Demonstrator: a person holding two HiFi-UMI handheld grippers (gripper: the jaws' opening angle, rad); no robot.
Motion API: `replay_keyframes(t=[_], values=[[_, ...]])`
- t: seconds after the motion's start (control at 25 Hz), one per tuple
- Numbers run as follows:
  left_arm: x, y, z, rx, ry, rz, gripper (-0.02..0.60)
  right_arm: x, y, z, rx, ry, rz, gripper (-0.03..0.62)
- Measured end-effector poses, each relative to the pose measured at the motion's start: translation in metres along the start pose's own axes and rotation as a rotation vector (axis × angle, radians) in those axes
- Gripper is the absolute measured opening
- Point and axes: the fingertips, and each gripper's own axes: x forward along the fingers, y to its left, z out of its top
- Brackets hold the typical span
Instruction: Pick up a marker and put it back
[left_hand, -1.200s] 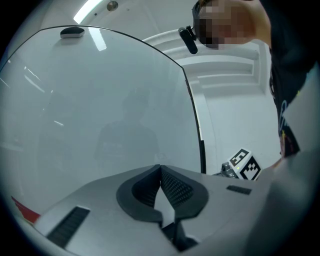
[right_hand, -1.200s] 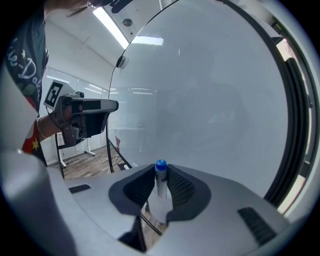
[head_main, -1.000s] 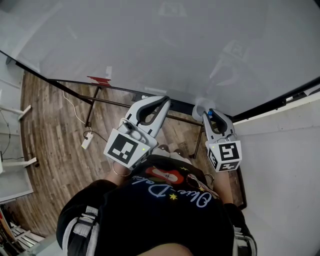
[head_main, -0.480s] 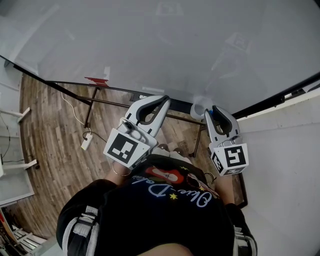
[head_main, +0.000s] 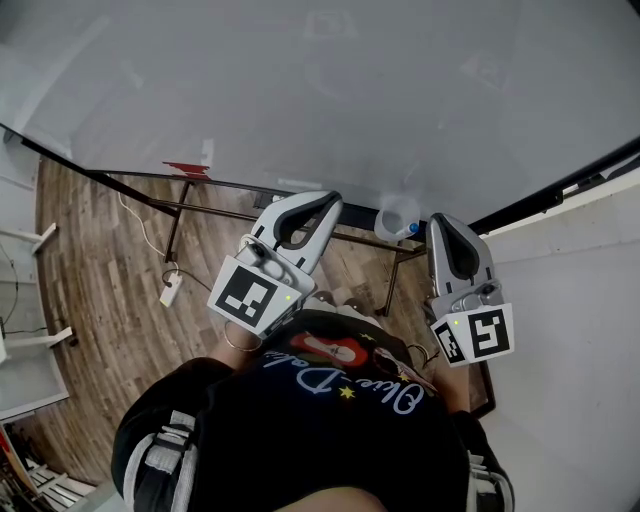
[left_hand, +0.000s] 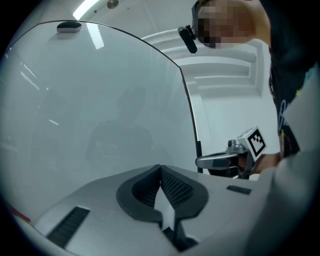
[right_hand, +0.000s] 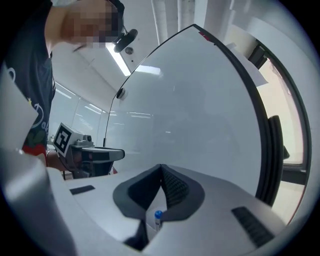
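Marker (head_main: 408, 230), blue cap, stands in cup (head_main: 390, 220) at whiteboard's (head_main: 320, 90) lower edge, just left of R gripper (head_main: 438, 220). R gripper's jaws have just closed: tips together, nothing pinched. In the right gripper view the blue cap shows thru the gap behind the pads, below the gripper. L gripper (head_main: 333, 198) is clenched too & empty, near the board, apart from cup.
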Motion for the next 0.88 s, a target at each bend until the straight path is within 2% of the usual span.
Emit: replay_keyframes(t=[0.88], values=[[0.013,0.004,-0.005,-0.011,0.006,-0.016,0.003,0.0,-0.009,0.003,0.059,-0.02,-0.015,0.0]])
